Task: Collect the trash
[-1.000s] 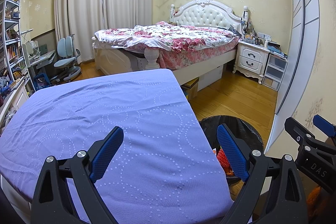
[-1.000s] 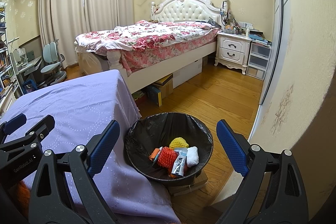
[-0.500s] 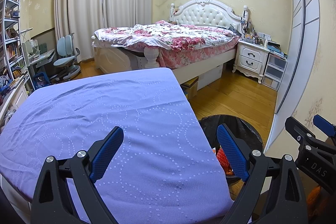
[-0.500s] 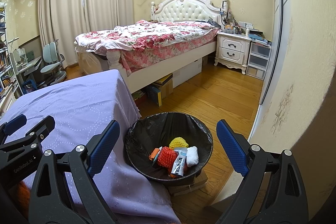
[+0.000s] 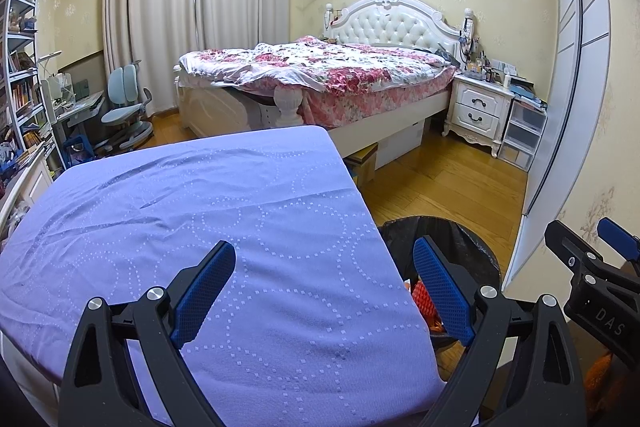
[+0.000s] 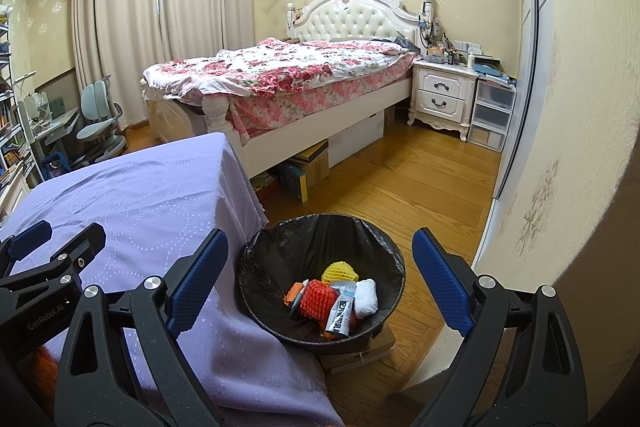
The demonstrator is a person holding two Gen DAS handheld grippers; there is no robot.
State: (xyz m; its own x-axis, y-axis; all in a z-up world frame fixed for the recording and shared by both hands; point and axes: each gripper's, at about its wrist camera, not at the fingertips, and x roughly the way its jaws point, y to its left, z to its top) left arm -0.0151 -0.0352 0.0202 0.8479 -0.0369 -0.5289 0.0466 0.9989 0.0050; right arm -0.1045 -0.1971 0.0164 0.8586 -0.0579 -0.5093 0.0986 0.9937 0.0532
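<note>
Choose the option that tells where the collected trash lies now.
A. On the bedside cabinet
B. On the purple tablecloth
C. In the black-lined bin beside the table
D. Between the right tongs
C: the red net, yellow net and wrappers lie inside the black-lined bin; both tongs are open and hold nothing.

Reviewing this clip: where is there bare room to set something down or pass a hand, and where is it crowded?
The purple tablecloth is bare from its far edge to the left gripper. The wood floor between bin and bed is open. Crowded: the trash bin, holding foam nets, a wrapper and white wad, and the nightstand top. The right gripper holds nothing.
</note>
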